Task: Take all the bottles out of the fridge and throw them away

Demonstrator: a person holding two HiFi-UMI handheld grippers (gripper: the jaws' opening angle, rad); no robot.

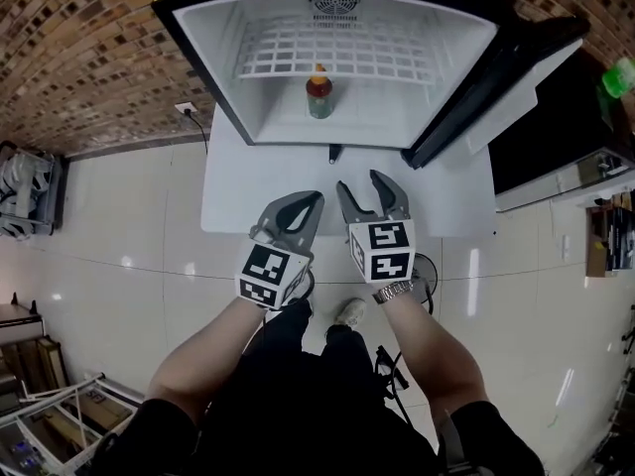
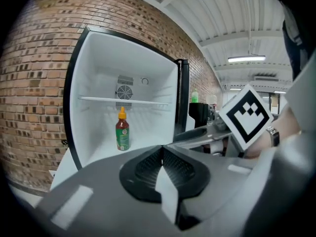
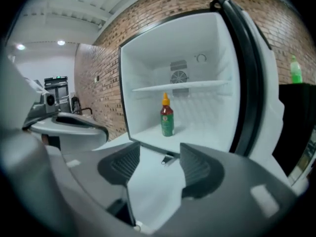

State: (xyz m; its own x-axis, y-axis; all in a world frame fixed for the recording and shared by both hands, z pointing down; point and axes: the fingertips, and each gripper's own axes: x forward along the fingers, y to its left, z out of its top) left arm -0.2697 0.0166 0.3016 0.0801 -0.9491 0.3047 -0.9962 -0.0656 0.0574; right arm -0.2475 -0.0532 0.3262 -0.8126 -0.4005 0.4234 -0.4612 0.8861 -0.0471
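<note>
Brick wall (image 1: 89, 58) curves across the upper left of the head view, a socket (image 1: 185, 108) low on it with a cable running down. Below it lies a glossy pale tile floor (image 1: 109, 216), and a metal rack (image 1: 25, 191) sits at the far left edge. At centre, a white table (image 1: 238, 196) carries the fridge (image 1: 198, 43), and the fridge is wide open, its door (image 1: 506, 77) swung out to the upper right. Beside that door is a dark cabinet (image 1: 556, 137), and on it, at the far right edge, a green bottle (image 1: 617, 75).

Now look inside the fridge. It has white walls, a fan grille (image 1: 334, 4) at the back and a white wire shelf (image 1: 337, 53) across the compartment with nothing on it that I can see. On the fridge floor, below the shelf and about in the middle, the sauce bottle (image 1: 318, 95) stands upright: orange cap, red contents, green label. It stands alone, clear of the walls. A small dark object (image 1: 334, 153) lies on the table just in front of the fridge's lower edge.

Down in the lower centre, both grippers hang side by side in front of the table, pointing at the opening and well apart from the sauce bottle. The left gripper (image 1: 313, 201) has its fingers pressed together, nothing between them. The right gripper (image 1: 359, 181) has its fingers spread apart, only table and fridge showing through the gap.
</note>
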